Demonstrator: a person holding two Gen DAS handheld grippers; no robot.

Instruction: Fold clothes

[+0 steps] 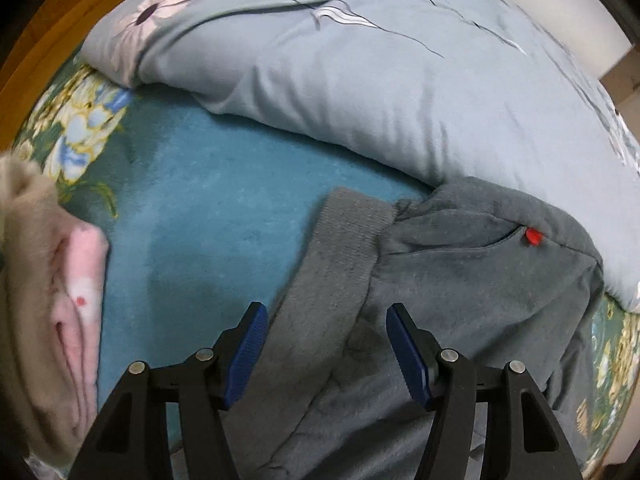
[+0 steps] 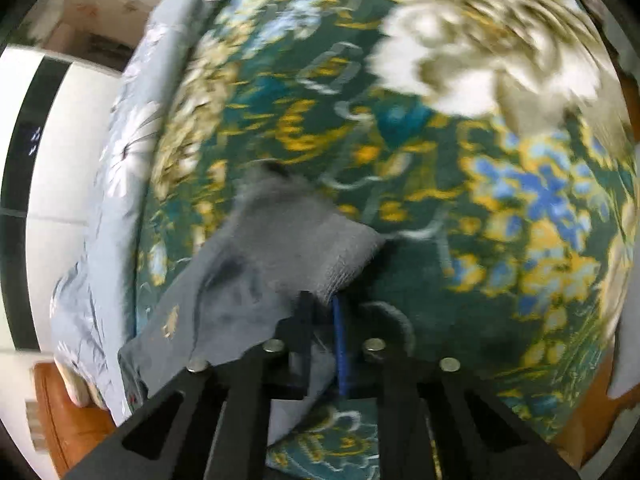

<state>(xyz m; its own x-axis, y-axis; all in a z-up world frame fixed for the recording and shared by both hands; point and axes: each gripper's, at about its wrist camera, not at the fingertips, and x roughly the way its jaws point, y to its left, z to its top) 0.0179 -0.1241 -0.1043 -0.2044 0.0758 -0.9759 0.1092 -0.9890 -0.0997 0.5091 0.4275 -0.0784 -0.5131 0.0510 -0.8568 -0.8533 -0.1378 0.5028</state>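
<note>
A bed covered by a teal floral blanket carries a pale blue quilt along its far side. Near and right of centre lie grey fleece trousers, ribbed waistband toward the left, a small red tag at the pocket. Folded beige and pink clothes sit at the left edge. The left tool hangs released above the waistband. The right tool is clenched, grasping a ribbed edge of the trousers.
</note>
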